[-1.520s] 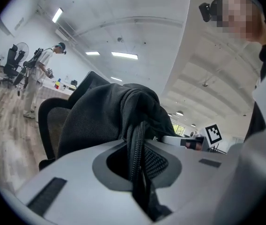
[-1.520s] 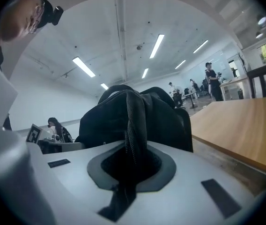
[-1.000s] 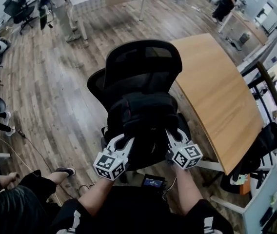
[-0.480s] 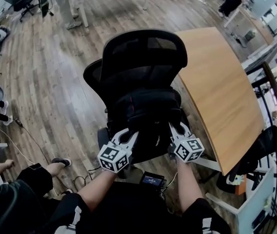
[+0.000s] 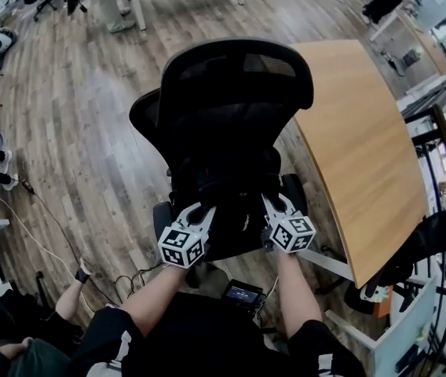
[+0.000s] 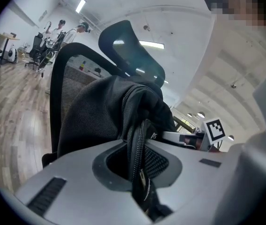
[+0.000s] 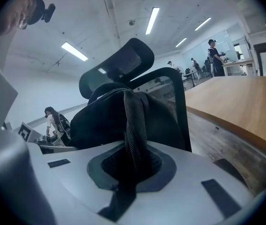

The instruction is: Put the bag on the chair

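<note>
A black bag [image 5: 231,181] rests on the seat of a black mesh office chair [image 5: 235,77], leaning against its backrest. My left gripper [image 5: 200,211] holds the bag's near left side. In the left gripper view a zippered strap [image 6: 140,142] runs between the jaws, which are pinched on it and starting to open. My right gripper [image 5: 273,205] is at the bag's near right side. In the right gripper view a mesh strap [image 7: 133,121] is clamped between its jaws. The bag [image 7: 109,121] bulks up in front of the chair back and headrest [image 7: 119,62].
A curved wooden table [image 5: 364,155] stands close on the chair's right. A dark bag [image 5: 431,246] hangs on a rack at the far right. Cables [image 5: 42,242] lie on the wood floor at the left, where a person's hand [image 5: 78,277] shows. People stand far back.
Both grippers and the bag have moved slightly forward and down against the chair back. The person at the lower left has drawn back out of view.
</note>
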Demonstrator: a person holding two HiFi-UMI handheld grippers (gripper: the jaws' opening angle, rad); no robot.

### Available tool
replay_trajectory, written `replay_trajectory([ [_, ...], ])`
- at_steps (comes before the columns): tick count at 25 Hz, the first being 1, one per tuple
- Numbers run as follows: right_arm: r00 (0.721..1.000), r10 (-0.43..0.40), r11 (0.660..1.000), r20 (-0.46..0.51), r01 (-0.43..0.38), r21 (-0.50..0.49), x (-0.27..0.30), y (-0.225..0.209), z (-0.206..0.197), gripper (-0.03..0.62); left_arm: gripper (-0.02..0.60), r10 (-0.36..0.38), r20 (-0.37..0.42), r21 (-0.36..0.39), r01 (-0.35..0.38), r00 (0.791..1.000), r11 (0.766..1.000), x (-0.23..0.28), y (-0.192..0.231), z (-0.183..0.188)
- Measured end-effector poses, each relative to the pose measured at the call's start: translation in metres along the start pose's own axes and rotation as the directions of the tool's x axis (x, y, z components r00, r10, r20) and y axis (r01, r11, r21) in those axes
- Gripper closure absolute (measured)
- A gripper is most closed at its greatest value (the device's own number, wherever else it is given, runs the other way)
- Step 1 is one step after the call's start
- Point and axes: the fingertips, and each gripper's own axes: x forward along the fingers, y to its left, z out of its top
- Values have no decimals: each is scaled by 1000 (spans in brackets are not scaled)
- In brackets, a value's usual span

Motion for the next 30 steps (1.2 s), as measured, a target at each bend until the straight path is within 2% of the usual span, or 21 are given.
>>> replay_trajectory([
  [3,1000,-11,1000,-22,11,9,14,-8,-17,559,541,34,-31,-7,-35,999,999,10,18,-14],
  [6,1000,-10,1000,-20,10,-5,23,-7,-26,560,543,51,-21,-5,-51,998,999,15,33,-19],
  [12,999,-28,998,-26,27,-49,49,-19,-22,560,543,80,-9,18,-80,997,997,31,48,-12],
  [16,999,-39,998,-38,37,-59,66,-24,-21,560,543,122,-19,24,-121,992,992,39,59,-9],
  [24,995,-67,992,-76,58,-113,91,-39,-24,557,542,148,-58,29,-146,987,989,58,76,-9],
  [30,989,-107,985,-103,92,-144,110,-46,-28,553,536,213,-83,32,-211,974,977,70,92,-10],
])
